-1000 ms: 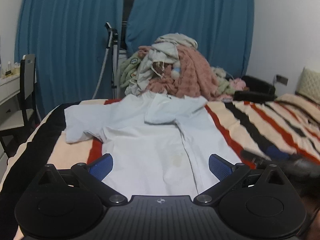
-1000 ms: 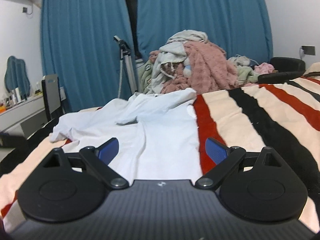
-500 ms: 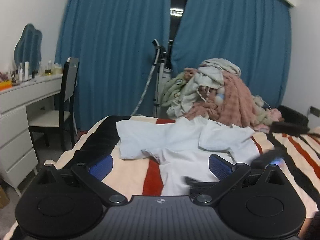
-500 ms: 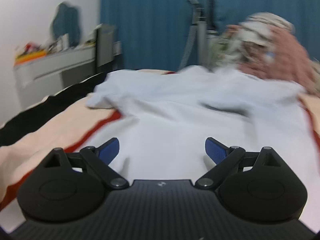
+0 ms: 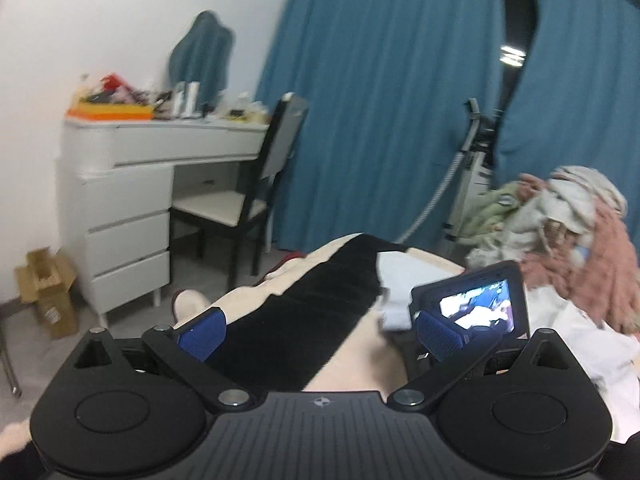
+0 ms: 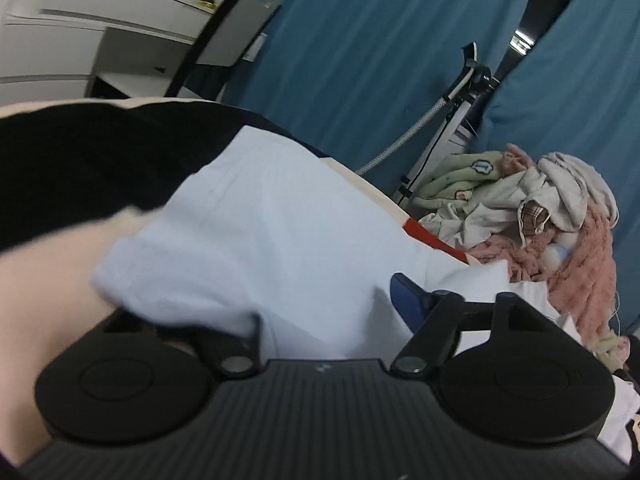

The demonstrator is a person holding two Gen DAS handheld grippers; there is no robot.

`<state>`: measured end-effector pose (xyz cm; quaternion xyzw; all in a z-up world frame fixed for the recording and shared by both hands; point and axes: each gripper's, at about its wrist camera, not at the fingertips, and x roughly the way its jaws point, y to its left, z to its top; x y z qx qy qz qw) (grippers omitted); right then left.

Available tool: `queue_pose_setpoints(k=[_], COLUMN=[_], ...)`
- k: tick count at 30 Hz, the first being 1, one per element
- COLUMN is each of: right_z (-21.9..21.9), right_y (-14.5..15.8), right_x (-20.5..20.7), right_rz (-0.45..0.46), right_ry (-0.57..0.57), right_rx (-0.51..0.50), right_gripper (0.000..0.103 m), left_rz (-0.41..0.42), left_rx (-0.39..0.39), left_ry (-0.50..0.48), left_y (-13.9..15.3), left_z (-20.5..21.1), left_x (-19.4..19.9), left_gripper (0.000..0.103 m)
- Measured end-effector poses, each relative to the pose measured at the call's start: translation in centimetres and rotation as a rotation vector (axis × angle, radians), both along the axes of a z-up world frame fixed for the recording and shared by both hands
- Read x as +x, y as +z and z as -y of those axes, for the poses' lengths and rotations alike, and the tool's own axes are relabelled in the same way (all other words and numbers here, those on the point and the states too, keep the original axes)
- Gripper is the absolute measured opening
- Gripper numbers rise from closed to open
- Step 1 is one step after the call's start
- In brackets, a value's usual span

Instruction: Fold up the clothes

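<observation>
right gripper: swung left to shirt sleeve, jaws closing over it | left gripper: fingers apart, empty | sleeve fold starting

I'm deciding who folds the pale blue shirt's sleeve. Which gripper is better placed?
The right gripper: its jaws are closing with the shirt sleeve between them. The left gripper is open over bare blanket.

We see the shirt lying on the bed, with the clothes pile behind it to the right. The chair stands left of the bed, before the bench.
</observation>
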<state>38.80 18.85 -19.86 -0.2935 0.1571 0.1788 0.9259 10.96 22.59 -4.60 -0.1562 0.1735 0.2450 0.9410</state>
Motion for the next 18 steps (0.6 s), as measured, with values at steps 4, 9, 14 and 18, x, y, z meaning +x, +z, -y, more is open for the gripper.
queue_pose_setpoints(k=[4, 9, 14, 18], right_z=[-0.2, 7.1, 17.4, 27.5], right_y=[1.1, 6.3, 10.8, 10.6], right_x=[1.1, 2.8, 4.4, 5.9], right_rz=[-0.027, -0.025, 0.09, 0.103], right_ry=[0.022, -0.128, -0.289, -0.508], right_rx=[0.012, 0.265, 0.424, 0.559], right_gripper=[0.013, 0.006, 0.005, 0.005], left_rz=[-0.01, -0.018, -0.021, -0.049], left_rx=[-0.002, -0.021, -0.012, 0.012], left_ry=[0.024, 0.007, -0.07, -0.159], left_y=[-0.4, -0.5, -0.6, -1.4], left_z=[-0.6, -0.1, 2.6, 5.2], left_x=[0.8, 0.9, 0.7, 1.3], left_gripper=[0.103, 0.103, 0.103, 0.103])
